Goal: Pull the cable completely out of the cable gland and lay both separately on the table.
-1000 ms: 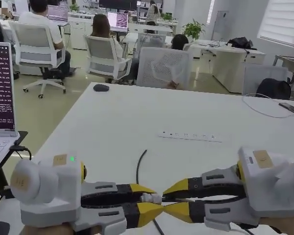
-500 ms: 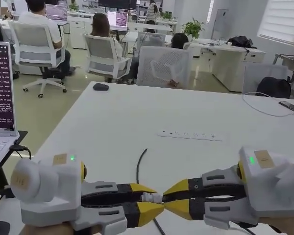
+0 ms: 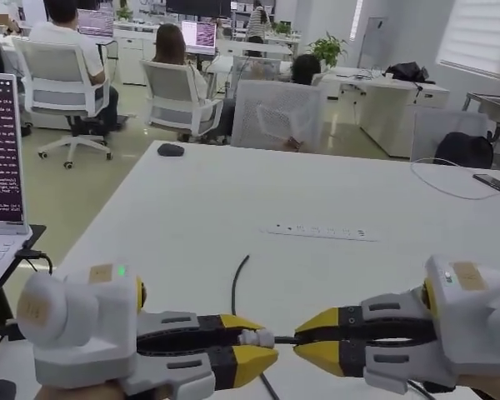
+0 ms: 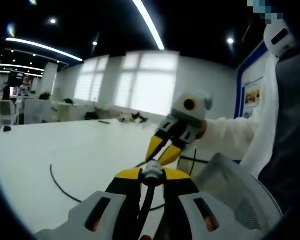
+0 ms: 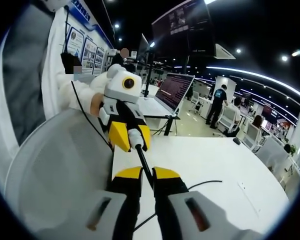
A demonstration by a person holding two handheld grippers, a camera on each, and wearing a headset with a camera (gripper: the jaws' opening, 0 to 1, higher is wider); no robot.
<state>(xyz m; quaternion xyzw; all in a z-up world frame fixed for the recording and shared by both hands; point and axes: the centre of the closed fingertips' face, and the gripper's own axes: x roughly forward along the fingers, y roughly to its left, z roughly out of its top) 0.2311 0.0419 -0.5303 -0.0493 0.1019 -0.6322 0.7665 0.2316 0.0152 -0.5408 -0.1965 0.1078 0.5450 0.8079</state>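
A small white cable gland (image 3: 254, 337) is clamped in my left gripper (image 3: 265, 340), low in the head view above the white table (image 3: 333, 192). A thin black cable (image 3: 283, 339) runs out of the gland to my right gripper (image 3: 297, 337), which is shut on it a short gap away. The cable's free end (image 3: 236, 283) trails over the table behind the grippers. In the left gripper view the gland (image 4: 152, 170) sits between the yellow jaws, facing the right gripper (image 4: 161, 150). In the right gripper view the cable (image 5: 144, 162) leads to the gland (image 5: 135, 135) in the left gripper (image 5: 128, 137).
A white power strip (image 3: 321, 232) lies mid-table, a dark mouse (image 3: 172, 149) at the far left edge, a phone (image 3: 496, 185) at the right. An open laptop (image 3: 0, 158) stands on a side stand to the left. People sit at desks beyond.
My right gripper has moved right, away from the left one, and a short stretch of black cable now shows between gland and right jaws. The left gripper has stayed put.
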